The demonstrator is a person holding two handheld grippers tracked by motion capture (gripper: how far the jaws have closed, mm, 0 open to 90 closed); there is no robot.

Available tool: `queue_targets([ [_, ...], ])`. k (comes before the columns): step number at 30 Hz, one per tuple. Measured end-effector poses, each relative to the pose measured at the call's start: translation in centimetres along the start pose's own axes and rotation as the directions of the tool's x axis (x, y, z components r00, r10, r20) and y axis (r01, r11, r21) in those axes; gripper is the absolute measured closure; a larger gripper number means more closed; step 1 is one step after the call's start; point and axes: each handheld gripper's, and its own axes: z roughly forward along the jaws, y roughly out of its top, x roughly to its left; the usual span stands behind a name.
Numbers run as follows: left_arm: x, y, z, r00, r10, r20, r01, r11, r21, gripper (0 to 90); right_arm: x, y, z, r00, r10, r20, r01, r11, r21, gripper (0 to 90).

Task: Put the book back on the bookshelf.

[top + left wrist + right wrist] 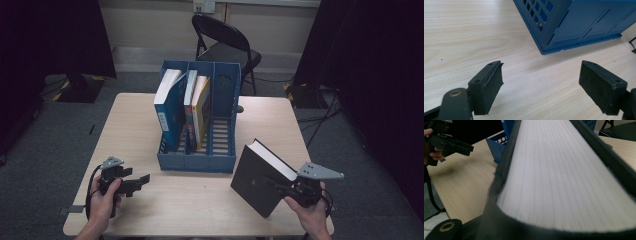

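- The right gripper (280, 186) is clamped on the black book (257, 177), held tilted above the table's (200, 200) near right corner, just right of the blue file rack (198, 117).
- The step looks like shelving it: the book should stand upright and line up with the rack's empty right slot (223, 127).
- The left gripper (142, 179), jaws apart and empty, hovers near the near left edge.
- Open table lies between them.

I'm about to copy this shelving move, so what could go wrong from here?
The black book is thick and tilted in the right gripper, held near one edge, so it may twist or slip. The blue rack's free right slot is narrow, so a corner could catch its wall. The left gripper hangs open, apart from the rack, so nothing steadies it.
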Motion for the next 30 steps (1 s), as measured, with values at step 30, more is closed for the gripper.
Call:
queue_targets([
  [30, 0.3, -0.1, 0.2, 0.9996, 0.026, -0.006, -0.026, 0.9994, 0.022, 19.6, -2.4, 1.9, 3.6, 0.9842, 0.043, 0.172, -0.035, 0.998, -0.051, 52.5],
])
